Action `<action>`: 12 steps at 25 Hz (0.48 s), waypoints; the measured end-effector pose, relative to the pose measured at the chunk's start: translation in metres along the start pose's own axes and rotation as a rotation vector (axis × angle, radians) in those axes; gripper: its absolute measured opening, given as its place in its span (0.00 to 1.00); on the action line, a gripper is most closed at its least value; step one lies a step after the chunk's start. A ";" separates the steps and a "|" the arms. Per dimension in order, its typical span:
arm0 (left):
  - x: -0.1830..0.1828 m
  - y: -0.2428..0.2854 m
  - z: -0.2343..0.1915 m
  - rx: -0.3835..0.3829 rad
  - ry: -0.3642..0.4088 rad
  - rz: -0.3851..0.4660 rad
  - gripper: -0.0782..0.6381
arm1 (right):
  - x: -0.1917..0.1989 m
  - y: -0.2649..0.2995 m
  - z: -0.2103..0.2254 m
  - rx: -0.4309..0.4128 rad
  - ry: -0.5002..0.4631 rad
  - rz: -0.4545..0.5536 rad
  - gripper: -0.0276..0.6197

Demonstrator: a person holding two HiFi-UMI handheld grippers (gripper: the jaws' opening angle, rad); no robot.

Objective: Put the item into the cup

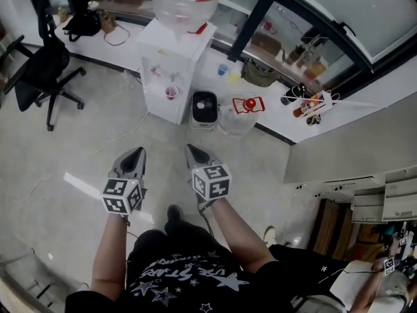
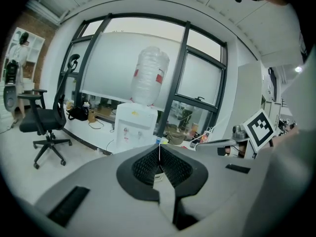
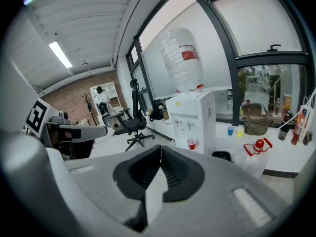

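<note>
Tongs: left gripper (image 1: 135,154) and right gripper (image 1: 191,150), jaws pressed together on nothing, held side by side over the floor (image 1: 78,155). Red cup (image 1: 171,92) stands far ahead in the water dispenser (image 1: 171,51) (item not identifiable). Best to approach closer, find the item, then part the jaws.

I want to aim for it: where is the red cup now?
The red cup sits in the water dispenser's tap recess, upper centre of the head view; in the right gripper view it is just right of centre.
</note>
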State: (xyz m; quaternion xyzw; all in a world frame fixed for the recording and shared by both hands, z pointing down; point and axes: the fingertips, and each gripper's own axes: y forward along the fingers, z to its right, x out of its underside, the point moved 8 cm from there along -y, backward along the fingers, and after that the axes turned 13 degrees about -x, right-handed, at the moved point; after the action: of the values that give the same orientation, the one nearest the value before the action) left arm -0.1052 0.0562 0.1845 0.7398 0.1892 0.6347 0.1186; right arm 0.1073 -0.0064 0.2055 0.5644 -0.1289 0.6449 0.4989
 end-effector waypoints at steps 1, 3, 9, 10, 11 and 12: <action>0.002 -0.007 -0.001 -0.003 0.000 0.003 0.12 | 0.003 -0.001 -0.005 -0.005 -0.001 -0.004 0.05; 0.006 -0.023 -0.005 -0.009 -0.003 0.016 0.12 | 0.008 -0.004 -0.016 -0.014 -0.015 -0.013 0.05; 0.031 -0.087 -0.018 -0.024 -0.023 0.019 0.12 | 0.022 -0.021 -0.063 -0.020 -0.022 -0.005 0.05; 0.035 -0.098 -0.019 -0.024 -0.024 0.017 0.12 | 0.025 -0.025 -0.073 -0.020 -0.021 -0.001 0.04; 0.039 -0.109 -0.020 -0.025 -0.024 0.016 0.12 | 0.028 -0.029 -0.083 -0.021 -0.020 0.003 0.04; 0.042 -0.120 -0.021 -0.024 -0.024 0.016 0.12 | 0.031 -0.034 -0.092 -0.023 -0.022 0.005 0.04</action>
State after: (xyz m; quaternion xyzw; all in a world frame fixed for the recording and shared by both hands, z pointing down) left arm -0.1359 0.1810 0.1761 0.7473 0.1742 0.6290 0.1246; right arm 0.0826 0.0919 0.1879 0.5656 -0.1430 0.6382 0.5023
